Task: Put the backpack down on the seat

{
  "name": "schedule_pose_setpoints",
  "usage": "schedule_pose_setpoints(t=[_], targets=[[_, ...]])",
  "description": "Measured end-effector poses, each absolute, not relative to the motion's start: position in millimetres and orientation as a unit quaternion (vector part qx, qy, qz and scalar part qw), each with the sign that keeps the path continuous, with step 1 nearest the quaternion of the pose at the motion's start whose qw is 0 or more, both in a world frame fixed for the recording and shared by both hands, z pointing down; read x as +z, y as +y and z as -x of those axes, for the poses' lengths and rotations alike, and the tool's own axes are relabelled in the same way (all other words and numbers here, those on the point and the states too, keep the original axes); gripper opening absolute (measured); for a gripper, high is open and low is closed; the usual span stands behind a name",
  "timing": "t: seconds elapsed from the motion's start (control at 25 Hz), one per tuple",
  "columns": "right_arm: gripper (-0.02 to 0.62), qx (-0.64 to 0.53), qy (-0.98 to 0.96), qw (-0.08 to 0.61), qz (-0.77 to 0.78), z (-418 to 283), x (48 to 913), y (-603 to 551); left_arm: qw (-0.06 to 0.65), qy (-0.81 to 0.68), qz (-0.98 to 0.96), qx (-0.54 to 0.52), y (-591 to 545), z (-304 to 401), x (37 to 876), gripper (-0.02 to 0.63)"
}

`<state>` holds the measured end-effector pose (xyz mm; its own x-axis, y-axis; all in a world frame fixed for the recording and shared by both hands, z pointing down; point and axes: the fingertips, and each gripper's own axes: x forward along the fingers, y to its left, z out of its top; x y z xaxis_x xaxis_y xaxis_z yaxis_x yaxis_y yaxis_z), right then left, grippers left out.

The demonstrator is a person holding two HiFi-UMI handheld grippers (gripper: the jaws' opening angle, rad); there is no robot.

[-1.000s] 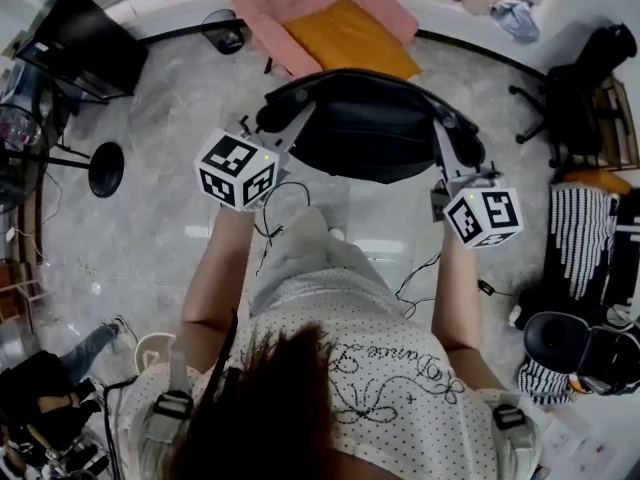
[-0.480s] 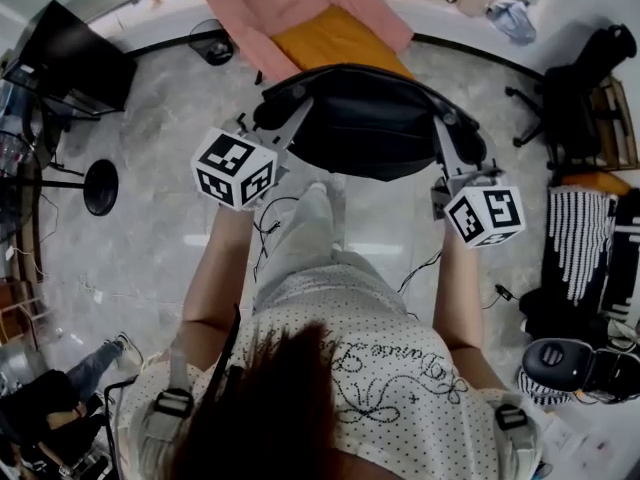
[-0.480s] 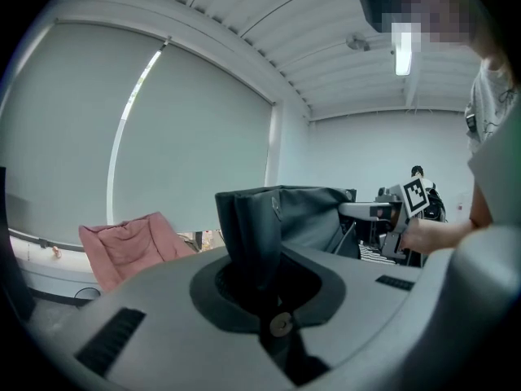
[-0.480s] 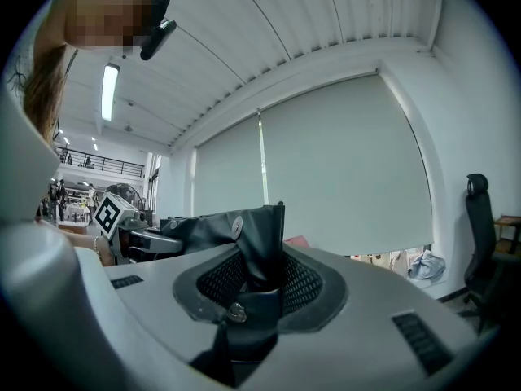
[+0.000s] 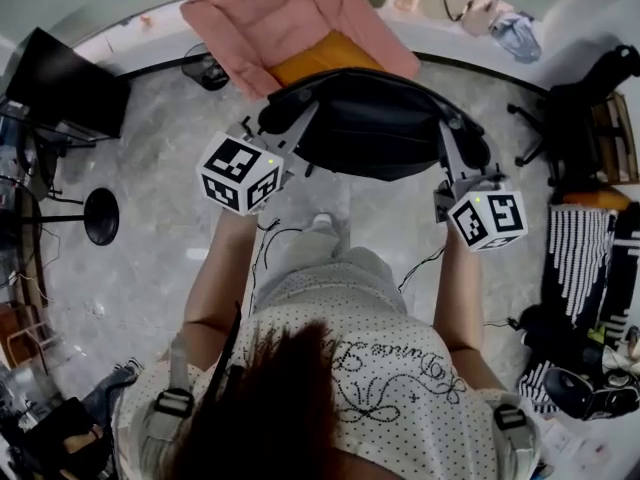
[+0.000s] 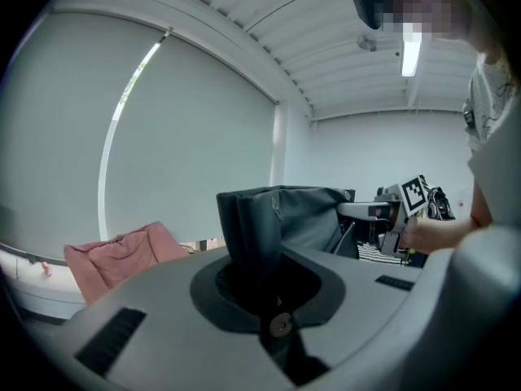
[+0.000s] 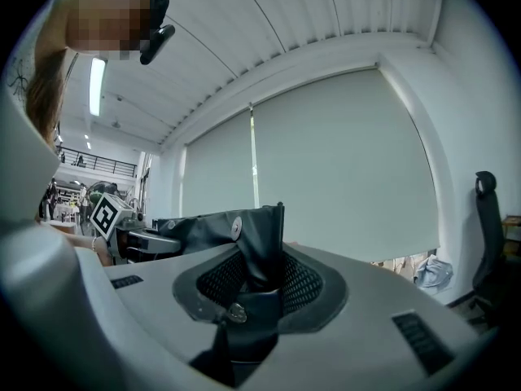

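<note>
Black fabric backpack [image 5: 375, 123] aloft, left gripper [image 5: 288, 123] and right gripper [image 5: 452, 148] clenched on its edges; pink orange-cushioned armchair [image 5: 270, 13] ahead (set-down still to do).

backpack [image 5: 375, 123]: black, smooth, leather-like skin with a dull sheen; it creases where my left gripper [image 6: 262, 279] and my right gripper [image 7: 259, 287] pinch it.
stud [image 7: 236, 227]: small round shiny metal, on the fold just above my right gripper's jaws.
gripper shells: grey plastic, matt and smooth on both.
pads [image 7: 303, 283]: black with a fine mesh texture, inside my right gripper's jaws.
marker cube [image 5: 238, 173]: matt white faces with black print, on my left gripper.
floor [image 5: 150, 238]: pale, stone-like, polished glossy, below both grippers.
pink cloth [image 5: 265, 13]: soft, matt, rumpled fabric, beyond my left gripper.
blind [image 7: 342, 169]: smooth, matt, ahead of my right gripper.
</note>
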<state>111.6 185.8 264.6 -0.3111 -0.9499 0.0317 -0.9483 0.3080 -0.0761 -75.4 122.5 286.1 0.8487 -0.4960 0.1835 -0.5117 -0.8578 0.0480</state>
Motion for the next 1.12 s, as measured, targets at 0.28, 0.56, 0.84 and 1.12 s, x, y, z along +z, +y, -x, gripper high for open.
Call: schedule_pose_setpoints(t=[0.28,0.56,0.84,1.12], targets=[[0.120,-0.032,0.808,0.013,0.588,-113.7,253.1,124.9,0.039,-0.270,-0.959,0.076,61.7,73.5,274.8,0.028],[0.120,-0.037,0.820,0.013,0.571,-125.0,257.7,67.9,0.046,-0.292,-0.952,0.077,13.4,65.1,279.3,0.028],[0.120,-0.048,0.845,0.008,0.533,-145.8,267.5,-10.7,0.058,-0.333,-0.937,0.084,-49.7,47.3,289.5,0.028],[0.120,-0.044,0.871,0.004,0.489,-172.6,263.1,-90.0,0.062,-0.377,-0.921,0.077,-112.8,22.8,287.6,0.028]])
